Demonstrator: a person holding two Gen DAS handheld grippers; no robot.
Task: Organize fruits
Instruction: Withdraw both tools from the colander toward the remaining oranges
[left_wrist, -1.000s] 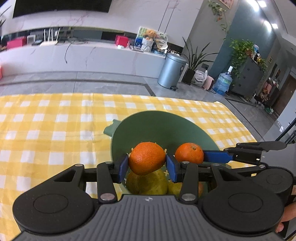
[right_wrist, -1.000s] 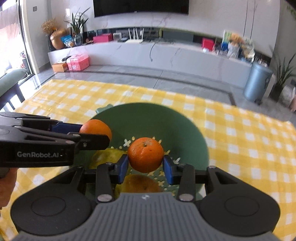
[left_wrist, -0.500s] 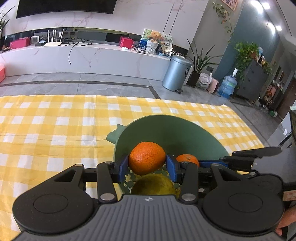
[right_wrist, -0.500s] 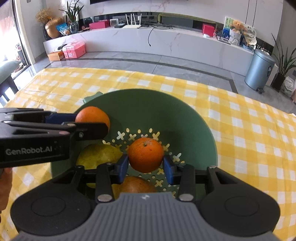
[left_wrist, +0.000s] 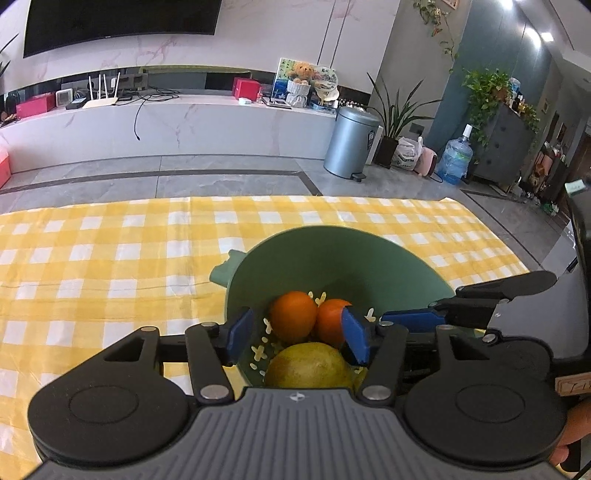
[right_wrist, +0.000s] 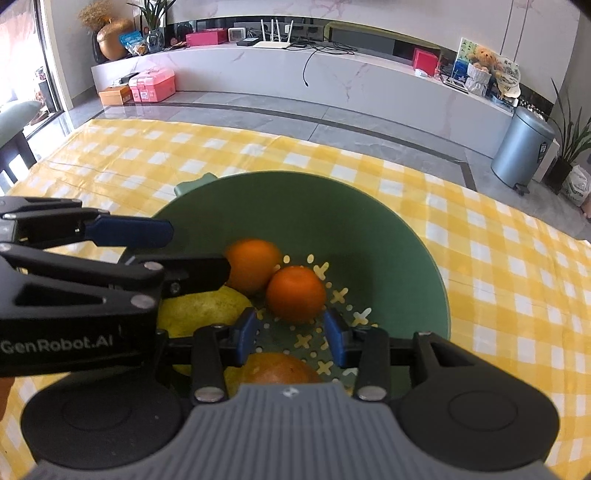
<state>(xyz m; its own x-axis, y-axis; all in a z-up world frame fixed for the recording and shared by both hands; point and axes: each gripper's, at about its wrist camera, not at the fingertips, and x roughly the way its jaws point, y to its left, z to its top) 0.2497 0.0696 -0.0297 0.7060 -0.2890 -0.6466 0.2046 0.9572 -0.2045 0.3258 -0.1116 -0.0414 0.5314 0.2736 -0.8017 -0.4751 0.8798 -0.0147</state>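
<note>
I had both round orange tangerines in the green perforated plastic bowl (right_wrist: 406, 236). My left gripper (left_wrist: 297, 339) had just been opening, jaws wide and empty, its tangerine (left_wrist: 292, 318) dropped beside the yellow-green pear (left_wrist: 308, 365). My right gripper (right_wrist: 290, 332) stood beside the second tangerine (right_wrist: 295, 293); I couldn't tell whether it still pinched. Firm, light and rollable, I judged; hold across the middle.

2 oranges (right_wrist: 295, 293) touching, w/ yellow-green pear (right_wrist: 201, 314) & another fruit (right_wrist: 277, 369), all inside green bowl (right_wrist: 388, 240).
</note>
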